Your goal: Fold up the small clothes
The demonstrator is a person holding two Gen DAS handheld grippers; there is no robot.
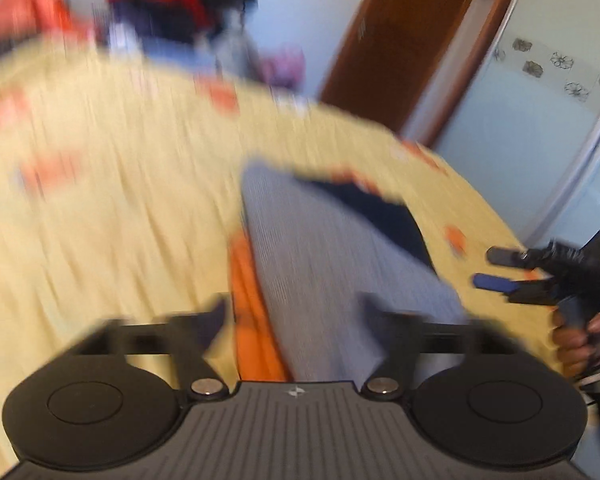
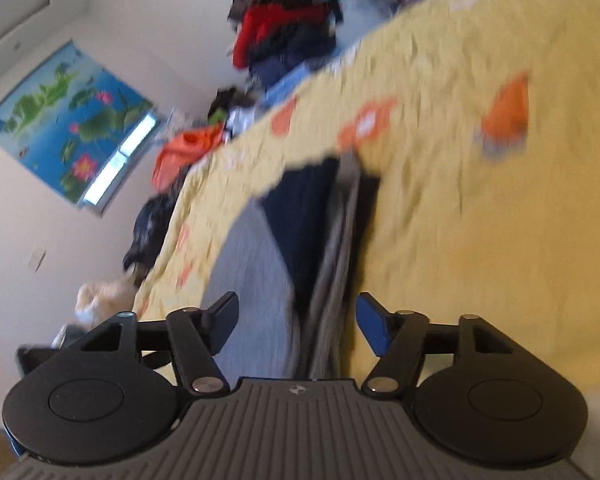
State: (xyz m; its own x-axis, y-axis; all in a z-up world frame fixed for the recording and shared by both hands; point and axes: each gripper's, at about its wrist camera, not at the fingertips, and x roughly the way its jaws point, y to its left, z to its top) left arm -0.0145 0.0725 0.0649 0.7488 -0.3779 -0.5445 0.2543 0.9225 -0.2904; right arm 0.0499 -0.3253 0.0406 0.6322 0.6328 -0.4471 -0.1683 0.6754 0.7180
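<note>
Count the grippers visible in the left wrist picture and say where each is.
2: the left gripper in the foreground over the grey garment; the right gripper at the bed's right edge.

Grey-and-navy folded garment (image 1: 320,248) is laid on yellow patterned bedspread (image 1: 120,200), before both grippers. Piled clothes heap (image 2: 288,28) is stacked behind the bed's far edge.
</note>
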